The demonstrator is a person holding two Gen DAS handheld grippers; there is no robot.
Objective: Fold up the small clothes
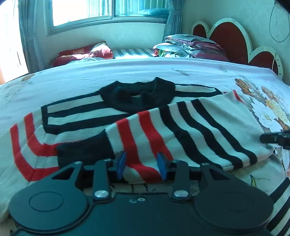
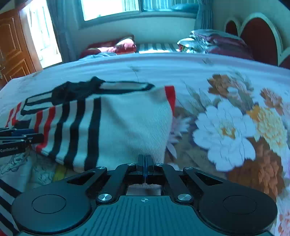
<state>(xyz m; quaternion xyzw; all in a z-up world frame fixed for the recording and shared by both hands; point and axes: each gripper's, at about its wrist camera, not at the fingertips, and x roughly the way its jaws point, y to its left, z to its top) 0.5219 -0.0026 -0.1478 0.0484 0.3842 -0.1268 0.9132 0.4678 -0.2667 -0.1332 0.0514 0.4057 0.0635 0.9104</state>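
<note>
Striped sweater (image 1: 145,116) with folded sleeve (image 1: 181,130) slanting from 7 to 2 o'clock, cuff end under half-open, empty left claw (image 1: 142,165); right claw (image 2: 145,163) shut, grip unclear.

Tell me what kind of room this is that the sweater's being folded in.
Most likely a bedroom in a home. The striped sweater lies on a bed with a floral bedspread, a scalloped red headboard stands at one end, and pillows and folded bedding sit under a curtained window.

My left gripper (image 1: 141,164) hid the sweater's (image 1: 208,123) near hem; at three o'clock, the frame cut off my right gripper (image 1: 275,138).
</note>
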